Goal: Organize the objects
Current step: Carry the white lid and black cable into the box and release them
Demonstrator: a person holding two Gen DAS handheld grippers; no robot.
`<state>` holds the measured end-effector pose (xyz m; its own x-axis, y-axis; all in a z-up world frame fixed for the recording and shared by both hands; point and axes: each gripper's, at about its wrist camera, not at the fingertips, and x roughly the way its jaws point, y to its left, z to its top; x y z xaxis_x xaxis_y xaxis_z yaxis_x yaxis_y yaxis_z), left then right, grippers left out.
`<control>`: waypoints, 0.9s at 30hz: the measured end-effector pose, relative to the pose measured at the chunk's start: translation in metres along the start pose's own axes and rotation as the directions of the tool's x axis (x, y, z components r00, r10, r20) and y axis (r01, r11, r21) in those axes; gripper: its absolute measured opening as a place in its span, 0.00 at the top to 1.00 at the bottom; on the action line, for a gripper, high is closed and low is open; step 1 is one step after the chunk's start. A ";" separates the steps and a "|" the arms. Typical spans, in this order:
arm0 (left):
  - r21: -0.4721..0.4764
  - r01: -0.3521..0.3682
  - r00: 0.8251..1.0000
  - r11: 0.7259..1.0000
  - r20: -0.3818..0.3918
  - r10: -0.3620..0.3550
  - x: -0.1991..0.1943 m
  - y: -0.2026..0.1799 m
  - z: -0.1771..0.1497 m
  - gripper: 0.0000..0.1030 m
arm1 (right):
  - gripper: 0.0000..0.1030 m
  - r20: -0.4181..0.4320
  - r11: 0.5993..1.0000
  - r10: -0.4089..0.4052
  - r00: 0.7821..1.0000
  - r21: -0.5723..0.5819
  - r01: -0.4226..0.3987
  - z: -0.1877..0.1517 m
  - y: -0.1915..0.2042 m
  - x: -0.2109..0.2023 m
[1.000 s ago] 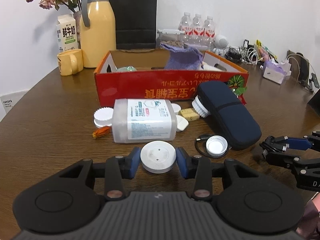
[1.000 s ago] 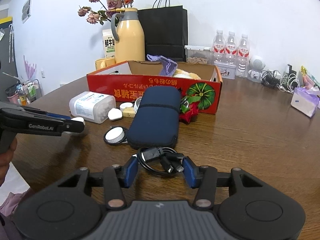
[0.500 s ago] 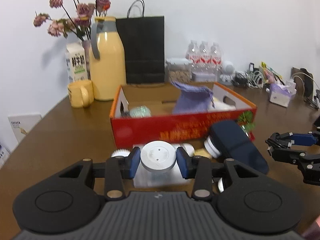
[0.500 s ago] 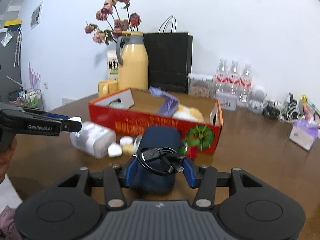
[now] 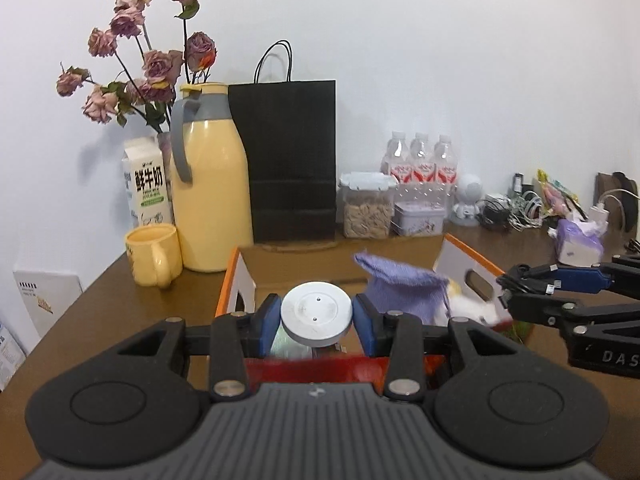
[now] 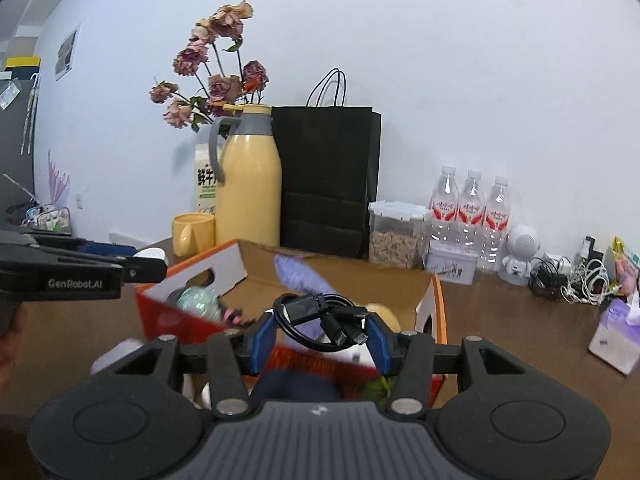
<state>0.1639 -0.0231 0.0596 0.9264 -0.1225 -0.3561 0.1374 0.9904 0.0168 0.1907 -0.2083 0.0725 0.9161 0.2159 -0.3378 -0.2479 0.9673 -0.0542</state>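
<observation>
You hold two finds above the red box [image 5: 236, 276] at once: your left tongs [image 5: 316, 316] are clamped on a white disc [image 5: 316, 314], flat face up, pinched at opposite edges so it rides level. Your right tongs [image 6: 320, 326] are closed on a coiled black cable [image 6: 320, 316], its plugs bunched between the blue pads so no loose end can snag, by the look of it.

Both loads hang just past the box's near wall, over its open top, which suggests the drop comes next. Ahead of the left tongs, inside the box, lies a purple pouch [image 5: 400, 292]; below the disc something pale green shows, too blurred to name. The right view places the pouch beyond the cable and a greenish bundle [image 6: 196, 300] to the left of it.

Beyond the box on the table [image 5: 100, 300] stand a yellow mug [image 5: 154, 254], a yellow flask [image 5: 210, 192], a black bag [image 5: 292, 160] and a milk carton [image 5: 146, 184] printed "鲜牛奶".

The side of the left tongs reads "GenRobot.AI" in the right view; the right tongs show "DAS", cut off at the frame edge, in the left view. Three bottles [image 6: 472, 208] carry red labels too small to read.
</observation>
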 end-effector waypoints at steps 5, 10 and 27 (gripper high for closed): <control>-0.031 -0.009 1.000 0.999 -0.009 0.009 0.036 -0.002 0.020 0.61 | 0.54 -0.009 1.000 -0.005 1.000 0.013 0.005 0.019 -0.007 0.041; -0.057 -0.051 0.998 0.997 -0.029 0.049 0.075 -0.005 0.033 0.61 | 0.54 -0.041 0.999 -0.018 0.999 0.045 0.020 0.031 -0.014 0.085; -0.092 -0.131 0.979 0.987 -0.168 0.114 0.127 0.005 0.013 0.60 | 0.53 -0.134 0.993 -0.037 0.990 0.109 0.052 0.005 -0.020 0.139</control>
<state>0.2871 -0.0348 0.0267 0.8641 0.0040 -0.5033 -0.0178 0.9996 -0.0226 0.3240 -0.1971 0.0311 0.8741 0.1597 -0.4587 -0.1637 0.9860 0.0314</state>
